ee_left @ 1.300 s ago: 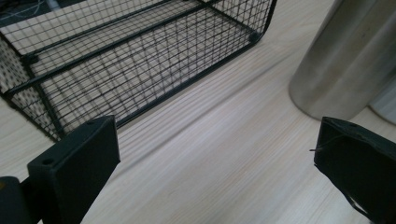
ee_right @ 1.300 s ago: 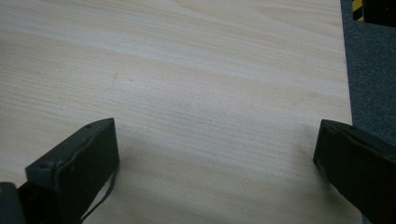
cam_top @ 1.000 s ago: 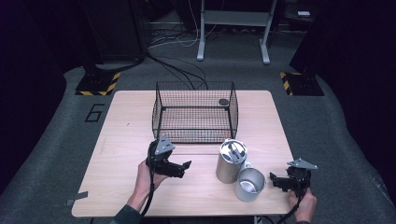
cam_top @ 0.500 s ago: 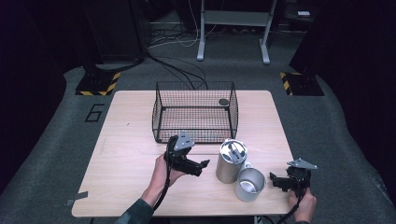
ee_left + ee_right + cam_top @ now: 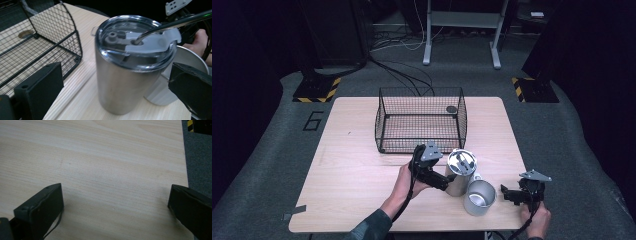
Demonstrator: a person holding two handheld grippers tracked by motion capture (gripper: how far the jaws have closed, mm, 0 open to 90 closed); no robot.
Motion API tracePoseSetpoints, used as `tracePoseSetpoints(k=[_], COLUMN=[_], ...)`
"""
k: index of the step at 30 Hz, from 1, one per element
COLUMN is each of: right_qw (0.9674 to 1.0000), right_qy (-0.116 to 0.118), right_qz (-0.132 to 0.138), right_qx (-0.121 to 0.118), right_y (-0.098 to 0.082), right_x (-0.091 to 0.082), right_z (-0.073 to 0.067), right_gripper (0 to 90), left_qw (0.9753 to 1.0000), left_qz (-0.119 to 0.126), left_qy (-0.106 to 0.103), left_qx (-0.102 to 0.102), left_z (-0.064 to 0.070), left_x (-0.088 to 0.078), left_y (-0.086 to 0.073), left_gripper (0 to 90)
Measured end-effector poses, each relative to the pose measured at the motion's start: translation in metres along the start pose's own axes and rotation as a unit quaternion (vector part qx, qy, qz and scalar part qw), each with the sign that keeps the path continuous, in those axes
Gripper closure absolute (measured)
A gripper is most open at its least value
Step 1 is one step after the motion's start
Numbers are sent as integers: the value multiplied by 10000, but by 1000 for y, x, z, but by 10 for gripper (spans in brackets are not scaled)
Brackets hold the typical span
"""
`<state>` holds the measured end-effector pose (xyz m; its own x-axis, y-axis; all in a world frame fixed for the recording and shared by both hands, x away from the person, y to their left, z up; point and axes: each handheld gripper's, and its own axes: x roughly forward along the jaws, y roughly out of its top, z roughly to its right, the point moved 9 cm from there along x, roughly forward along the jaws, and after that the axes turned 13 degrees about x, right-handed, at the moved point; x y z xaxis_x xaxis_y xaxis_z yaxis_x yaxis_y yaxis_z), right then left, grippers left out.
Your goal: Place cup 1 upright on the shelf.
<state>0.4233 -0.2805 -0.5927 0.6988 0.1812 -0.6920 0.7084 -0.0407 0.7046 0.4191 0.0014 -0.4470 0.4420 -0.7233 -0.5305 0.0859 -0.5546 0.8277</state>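
Note:
A tall steel tumbler (image 5: 459, 172) (image 5: 127, 72) with a clear lid and a metal straw (image 5: 172, 25) stands upright on the wooden table (image 5: 352, 165). My left gripper (image 5: 443, 182) (image 5: 117, 87) is open, its jaws on either side of the tumbler's body and apart from it. A shorter open steel cup (image 5: 479, 197) (image 5: 175, 72) stands touching the tumbler's right side. My right gripper (image 5: 508, 194) (image 5: 116, 210) is open near the table's front right corner, just right of the cup, with bare wood between its jaws.
A black wire basket (image 5: 421, 120) (image 5: 37, 45) stands at the back middle of the table, just behind the tumbler. A small dark round disc (image 5: 451, 109) (image 5: 25, 33) lies at its far right corner. The table's right edge (image 5: 185, 165) runs close to my right gripper.
My left gripper has moved right across the table from left of centre up to the tumbler, so its jaws now straddle it. The right gripper has stayed put.

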Motion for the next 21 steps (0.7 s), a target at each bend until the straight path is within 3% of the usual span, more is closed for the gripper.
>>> tracePoseSetpoints(k=[10,21], right_qw=[10000,10000], right_qy=[-4,-7], right_qz=[5,8], right_qx=[-41,-8], right_y=[0,0], right_x=[0,0], right_z=[1,0], right_gripper=[0,0], left_qw=[9998,10000], left_qz=[29,41], left_qy=[-179,-70], left_qx=[-5,30], left_z=[15,14], left_x=[23,39], left_y=[8,11], left_gripper=[0,0])
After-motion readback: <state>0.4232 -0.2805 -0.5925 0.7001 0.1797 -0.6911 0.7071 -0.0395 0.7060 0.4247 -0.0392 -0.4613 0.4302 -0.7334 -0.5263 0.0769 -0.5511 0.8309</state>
